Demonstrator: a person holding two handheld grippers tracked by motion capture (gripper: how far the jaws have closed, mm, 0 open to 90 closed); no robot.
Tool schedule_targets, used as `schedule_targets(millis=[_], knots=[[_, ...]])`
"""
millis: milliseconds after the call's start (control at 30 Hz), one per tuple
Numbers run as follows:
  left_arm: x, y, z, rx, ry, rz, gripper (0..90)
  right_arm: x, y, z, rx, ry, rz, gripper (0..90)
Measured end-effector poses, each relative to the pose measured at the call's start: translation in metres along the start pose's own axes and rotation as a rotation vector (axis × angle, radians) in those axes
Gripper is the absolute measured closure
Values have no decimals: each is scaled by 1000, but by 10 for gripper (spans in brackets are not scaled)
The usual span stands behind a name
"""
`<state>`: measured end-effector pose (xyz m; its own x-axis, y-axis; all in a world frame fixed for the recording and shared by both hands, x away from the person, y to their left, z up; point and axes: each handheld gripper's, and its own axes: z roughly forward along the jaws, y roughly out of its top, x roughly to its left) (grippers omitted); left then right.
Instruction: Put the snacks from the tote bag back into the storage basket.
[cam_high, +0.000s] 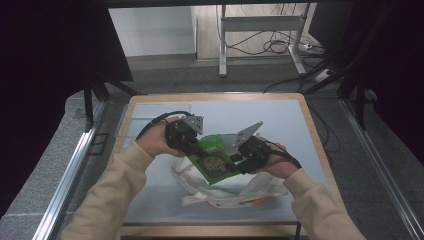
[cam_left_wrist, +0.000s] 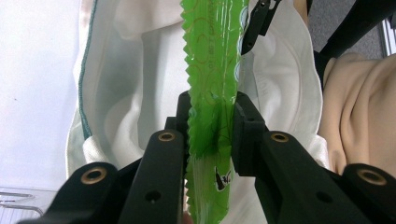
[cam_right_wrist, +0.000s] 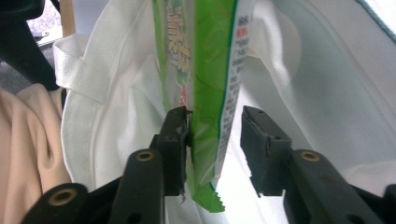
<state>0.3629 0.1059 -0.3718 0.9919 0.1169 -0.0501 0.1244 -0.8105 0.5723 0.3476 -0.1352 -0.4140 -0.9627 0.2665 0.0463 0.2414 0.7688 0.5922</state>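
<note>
A green snack packet hangs over the mouth of a white cloth bag in the middle of the table. My left gripper holds the packet's upper left edge. In the left gripper view both pads press the crinkled green film at my left gripper. My right gripper is at the packet's right side. In the right gripper view the packet stands between my right gripper's jaws: the left pad touches it, the right pad stands clear with a gap. The bag's white cloth lies behind.
A clear plastic tray lies at the table's back left. The wooden table edge runs along the right. Beyond the table stand metal desk legs with cables on the floor. Cream sleeves come in from the bottom.
</note>
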Motion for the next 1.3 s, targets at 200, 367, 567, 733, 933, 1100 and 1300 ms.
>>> schedule_targets(millis=[200,367,567,733,933,1100,1300], knots=[[1,-2,-6,-4,14,-13,775,0,-4,-8,-48,-11,18,529],[4,-5,-13,-11,28,-22,775,2,-11,-19,-107,-32,50,476],[5,-7,-22,-26,52,-33,777,5,-26,-32,-183,-35,79,451],[7,-7,-30,-25,66,-34,778,6,-40,-36,-207,-33,104,442],[9,-7,-40,-34,82,-38,778,6,-51,-28,-195,-76,137,431],[11,-9,-50,-41,96,-40,778,5,-57,-21,-200,-82,155,427],[13,-12,-64,-56,109,-53,779,5,-61,-18,-218,-78,167,427]])
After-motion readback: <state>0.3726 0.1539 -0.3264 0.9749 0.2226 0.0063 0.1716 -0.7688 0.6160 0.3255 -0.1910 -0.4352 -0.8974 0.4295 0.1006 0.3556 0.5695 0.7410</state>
